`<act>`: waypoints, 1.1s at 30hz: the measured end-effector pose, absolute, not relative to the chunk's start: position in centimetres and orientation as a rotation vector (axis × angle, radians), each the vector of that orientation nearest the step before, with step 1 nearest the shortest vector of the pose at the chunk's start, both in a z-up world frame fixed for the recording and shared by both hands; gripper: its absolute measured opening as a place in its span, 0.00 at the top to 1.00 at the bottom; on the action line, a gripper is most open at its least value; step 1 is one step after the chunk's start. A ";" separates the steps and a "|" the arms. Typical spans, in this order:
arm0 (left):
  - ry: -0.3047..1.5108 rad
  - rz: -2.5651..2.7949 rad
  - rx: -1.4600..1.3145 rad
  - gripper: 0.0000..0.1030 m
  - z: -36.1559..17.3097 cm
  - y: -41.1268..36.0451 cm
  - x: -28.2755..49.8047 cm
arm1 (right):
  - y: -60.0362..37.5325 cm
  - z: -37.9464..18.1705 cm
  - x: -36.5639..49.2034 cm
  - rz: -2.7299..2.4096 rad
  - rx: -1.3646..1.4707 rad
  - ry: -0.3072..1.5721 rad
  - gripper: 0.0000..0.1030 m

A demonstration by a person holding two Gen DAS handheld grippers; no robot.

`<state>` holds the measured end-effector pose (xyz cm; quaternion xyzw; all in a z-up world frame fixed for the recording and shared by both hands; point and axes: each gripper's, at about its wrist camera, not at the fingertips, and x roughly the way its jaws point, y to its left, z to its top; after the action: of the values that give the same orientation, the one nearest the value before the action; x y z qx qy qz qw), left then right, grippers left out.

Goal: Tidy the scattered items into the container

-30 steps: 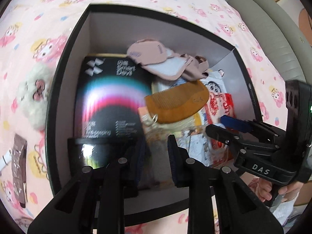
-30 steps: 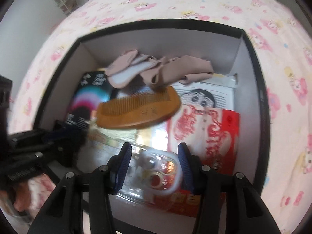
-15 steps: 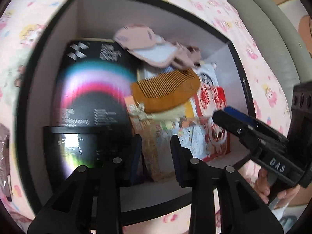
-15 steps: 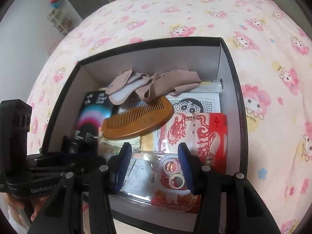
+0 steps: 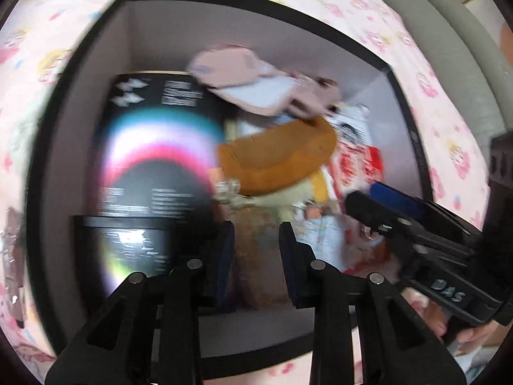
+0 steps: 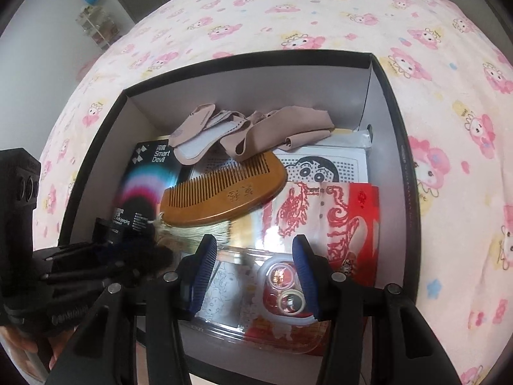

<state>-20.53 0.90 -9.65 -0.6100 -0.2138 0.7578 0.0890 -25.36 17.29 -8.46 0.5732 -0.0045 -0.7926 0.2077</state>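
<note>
A black box [image 6: 408,173] with grey inner walls sits on the pink bedspread; it also shows in the left wrist view [image 5: 80,73]. Inside lie a wooden comb [image 6: 224,192] [image 5: 275,157], pink fabric pads [image 6: 250,131] [image 5: 256,89], a black Smart Devil package [image 6: 144,186] [image 5: 154,147], a red paper-cut packet [image 6: 333,218] and a clear plastic case [image 6: 256,295]. My left gripper [image 5: 256,256] is open and empty over the box's near side. My right gripper [image 6: 255,276] is open and empty above the clear case.
The box rests on a pink cartoon-print bedspread [image 6: 320,16]. A brown wrapper [image 5: 12,256] lies on the bed left of the box. A grey-green sofa [image 5: 449,48] stands beyond the bed. Shelves [image 6: 96,22] stand by the far wall.
The right gripper has drawn back and up, so more of the box and bed shows. The left view has shifted and is blurred by motion. Both grippers stay open and empty.
</note>
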 end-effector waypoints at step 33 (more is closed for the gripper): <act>-0.666 2.335 -1.807 0.72 -9.4 -1.8 -24.5 | 15.1 -8.2 -27.6 -2.056 1.606 0.144 0.54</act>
<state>-24.47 -1.80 -9.39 -0.5960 -0.2197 0.7702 0.0571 -27.56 15.09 -8.15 0.5934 0.0531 -0.7595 0.2614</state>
